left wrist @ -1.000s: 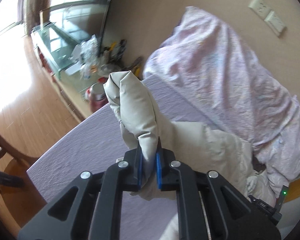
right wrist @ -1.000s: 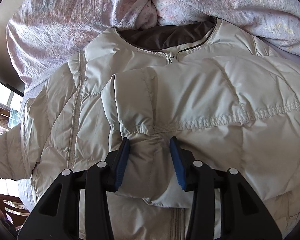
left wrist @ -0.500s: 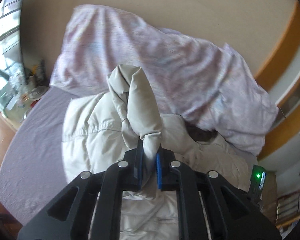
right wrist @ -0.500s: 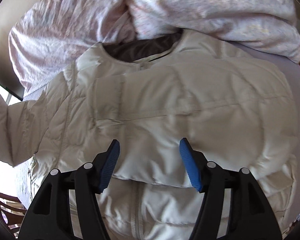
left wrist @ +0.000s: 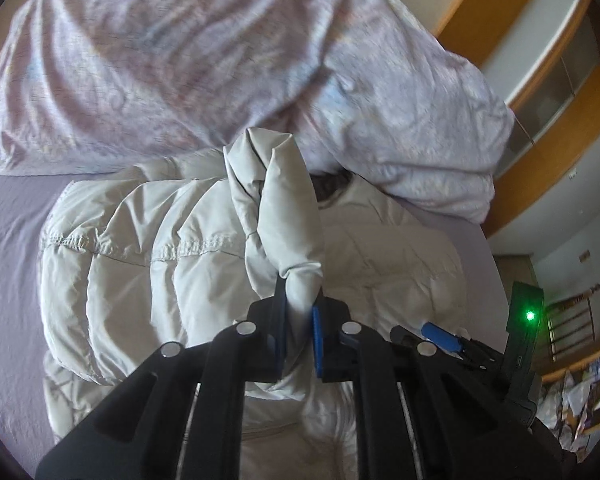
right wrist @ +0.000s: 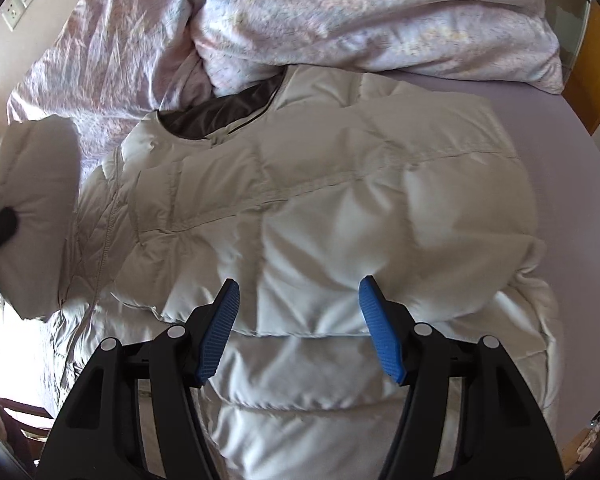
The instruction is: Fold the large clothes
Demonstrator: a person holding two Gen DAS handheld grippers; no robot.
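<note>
A cream puffer jacket (right wrist: 340, 220) lies front up on a lilac bed sheet (right wrist: 560, 128), its dark-lined collar (right wrist: 220, 112) toward the pillows. One sleeve lies folded across its chest. My left gripper (left wrist: 299, 312) is shut on the cuff of the other sleeve (left wrist: 284, 208) and holds it raised above the jacket body (left wrist: 140, 260); that sleeve also shows at the left of the right wrist view (right wrist: 32, 208). My right gripper (right wrist: 299, 320) is open and empty, hovering above the jacket's lower chest.
A crumpled floral duvet (left wrist: 220, 60) is piled at the head of the bed, touching the jacket's collar; it also shows in the right wrist view (right wrist: 340, 12). A wooden headboard frame (left wrist: 540, 128) is at the right. Wall sockets (right wrist: 20, 0) sit at the far left.
My left gripper swung the held sleeve from beside the bed to over the jacket. My right gripper let go of the other sleeve, opened wide and pulled back.
</note>
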